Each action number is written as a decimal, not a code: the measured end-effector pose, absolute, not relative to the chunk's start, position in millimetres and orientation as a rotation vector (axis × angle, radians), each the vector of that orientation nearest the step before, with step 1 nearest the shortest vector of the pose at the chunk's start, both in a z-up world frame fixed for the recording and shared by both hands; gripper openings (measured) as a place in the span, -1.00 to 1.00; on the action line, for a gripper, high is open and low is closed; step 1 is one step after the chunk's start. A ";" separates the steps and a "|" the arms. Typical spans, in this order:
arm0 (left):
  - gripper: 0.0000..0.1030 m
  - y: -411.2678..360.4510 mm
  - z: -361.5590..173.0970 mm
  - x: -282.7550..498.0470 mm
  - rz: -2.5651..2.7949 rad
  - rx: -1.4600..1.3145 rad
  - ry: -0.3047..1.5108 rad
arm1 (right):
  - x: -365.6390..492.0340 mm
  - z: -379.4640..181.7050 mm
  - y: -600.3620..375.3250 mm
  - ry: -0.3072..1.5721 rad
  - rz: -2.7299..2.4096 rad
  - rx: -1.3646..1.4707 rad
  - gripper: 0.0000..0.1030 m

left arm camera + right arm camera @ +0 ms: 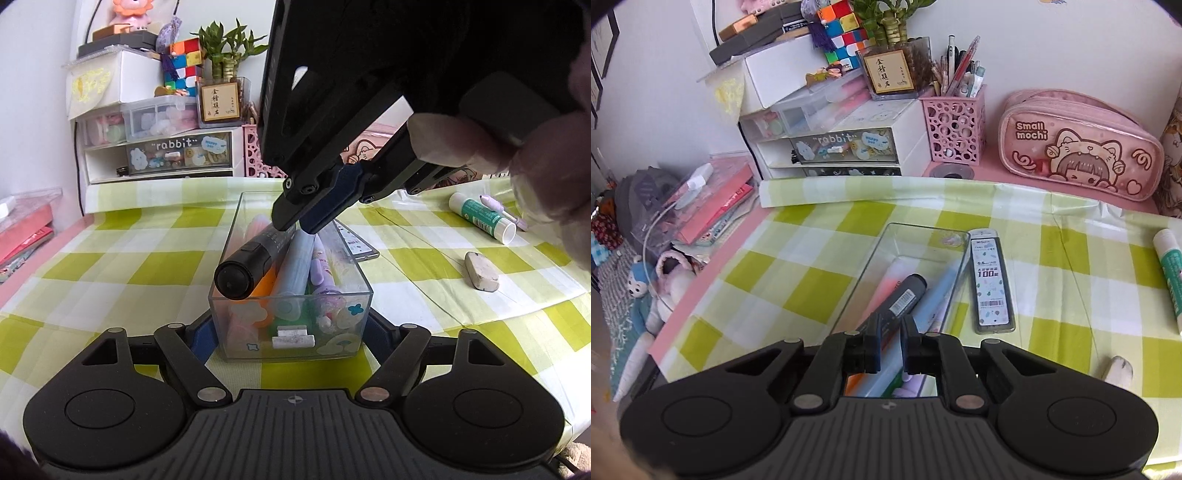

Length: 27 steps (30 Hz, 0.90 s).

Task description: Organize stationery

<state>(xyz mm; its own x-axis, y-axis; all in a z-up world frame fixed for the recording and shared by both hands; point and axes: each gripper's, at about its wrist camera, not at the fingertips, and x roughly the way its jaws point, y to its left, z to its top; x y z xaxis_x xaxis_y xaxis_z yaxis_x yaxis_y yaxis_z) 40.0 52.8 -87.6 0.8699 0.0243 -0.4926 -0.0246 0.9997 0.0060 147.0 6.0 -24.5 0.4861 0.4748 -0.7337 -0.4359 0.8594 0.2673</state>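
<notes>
A clear plastic box (236,332) stands on the green checked cloth with several pens in it: pink, orange, light blue and purple. My left gripper (290,328) clasps the box's near end, one finger against each side wall. A black marker (251,262) lies slanted in the box, its cap end sticking out over the near rim. My right gripper (295,225) comes down from above and is shut on the marker's far end. In the right wrist view the black marker (905,295) runs between the fingers of my right gripper (891,320), over the box (871,266).
A lead refill case (991,280) lies just right of the box. Further right are a glue stick (482,216), a worn eraser (482,275) and a small purple pen (498,208). A drawer unit (831,147), pink pen cup (955,125) and pink pencil case (1078,144) line the back.
</notes>
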 end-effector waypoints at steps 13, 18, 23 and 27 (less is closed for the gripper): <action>0.48 53.0 -87.3 39.4 0.026 0.000 0.515 | 127.6 -23.5 13.1 0.975 0.684 0.075 -0.49; 0.48 53.0 -87.3 39.5 0.026 0.000 0.516 | 128.5 -23.9 16.0 0.944 0.669 0.001 -0.49; 0.48 53.0 -87.2 39.5 0.025 0.000 0.516 | 138.4 -32.8 19.2 0.936 0.609 -0.064 -0.53; 0.48 53.0 -87.3 39.5 0.025 0.000 0.516 | 146.9 -32.7 16.6 0.932 0.573 -0.033 -0.55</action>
<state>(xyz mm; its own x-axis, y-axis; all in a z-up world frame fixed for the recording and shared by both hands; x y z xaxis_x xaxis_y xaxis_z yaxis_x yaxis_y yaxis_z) 39.5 53.0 -87.3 0.8697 0.0243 -0.4931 -0.0244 0.9997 0.0063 146.9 16.6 -32.7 0.4593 0.4511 -0.7652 -0.4790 0.8513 0.2143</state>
